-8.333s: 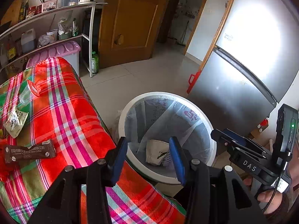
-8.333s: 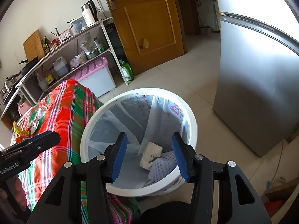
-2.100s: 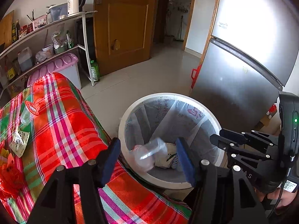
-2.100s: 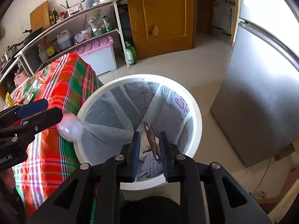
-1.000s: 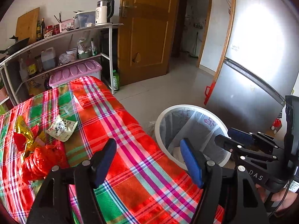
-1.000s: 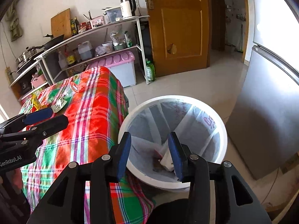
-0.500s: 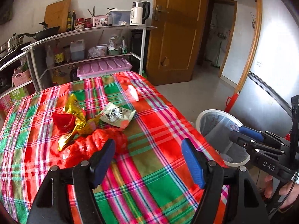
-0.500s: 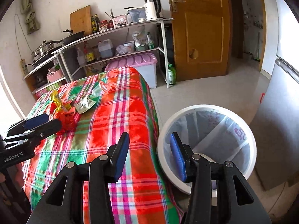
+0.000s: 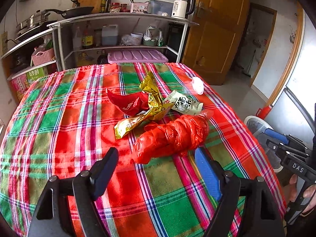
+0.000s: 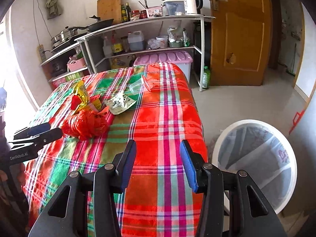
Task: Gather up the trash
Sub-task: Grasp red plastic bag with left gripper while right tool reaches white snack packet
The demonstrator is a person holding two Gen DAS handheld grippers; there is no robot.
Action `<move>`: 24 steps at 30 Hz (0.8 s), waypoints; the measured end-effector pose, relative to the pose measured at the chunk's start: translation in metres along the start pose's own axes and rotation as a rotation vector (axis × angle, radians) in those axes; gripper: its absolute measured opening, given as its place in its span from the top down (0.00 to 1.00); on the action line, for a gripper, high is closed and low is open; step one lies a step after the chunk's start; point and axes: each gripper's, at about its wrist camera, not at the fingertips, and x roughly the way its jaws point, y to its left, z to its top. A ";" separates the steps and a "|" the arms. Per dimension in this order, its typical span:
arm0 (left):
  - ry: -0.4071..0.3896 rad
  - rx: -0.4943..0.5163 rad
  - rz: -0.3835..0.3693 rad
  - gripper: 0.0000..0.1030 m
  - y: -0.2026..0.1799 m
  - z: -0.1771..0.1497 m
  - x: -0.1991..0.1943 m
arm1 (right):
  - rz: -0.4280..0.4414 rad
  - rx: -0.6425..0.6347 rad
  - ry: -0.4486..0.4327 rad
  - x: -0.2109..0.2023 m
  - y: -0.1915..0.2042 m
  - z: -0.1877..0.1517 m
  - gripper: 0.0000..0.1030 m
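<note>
On the plaid-covered table (image 9: 59,118) lies a pile of trash: a crumpled red plastic bag (image 9: 171,136), a gold wrapper (image 9: 146,108), a red wrapper (image 9: 126,102), a white-green snack packet (image 9: 183,103) and a clear lidded cup (image 9: 194,85). My left gripper (image 9: 156,156) hangs just short of the red bag; its jaws are opening and hold nothing. My right gripper (image 10: 158,146) is open and empty over the table's near right part. The red bag (image 10: 85,124) lies to its left and the white lined bin (image 10: 254,158) stands on the floor to its right.
A metal shelf rack (image 9: 122,17) with pots, bottles and a kettle stands behind the table, with a pink-lidded box (image 9: 136,56) under it. A wooden door (image 10: 241,31) and a grey fridge (image 9: 296,106) are on the right. A hand (image 9: 308,193) holds the right gripper.
Both views have swung left, away from the bin and over the table. The trash pile is now close ahead of the left gripper, whose jaws stand wider.
</note>
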 end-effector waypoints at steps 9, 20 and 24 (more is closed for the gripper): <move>0.019 0.071 -0.005 0.18 -0.011 0.013 0.018 | 0.025 -0.043 0.023 0.021 0.016 0.013 0.54; 0.065 0.228 0.011 0.18 -0.032 0.027 0.044 | 0.017 -0.027 0.033 0.031 0.011 0.022 0.54; 0.075 0.265 0.001 0.18 -0.041 0.029 0.053 | 0.019 -0.018 0.031 0.032 0.008 0.023 0.54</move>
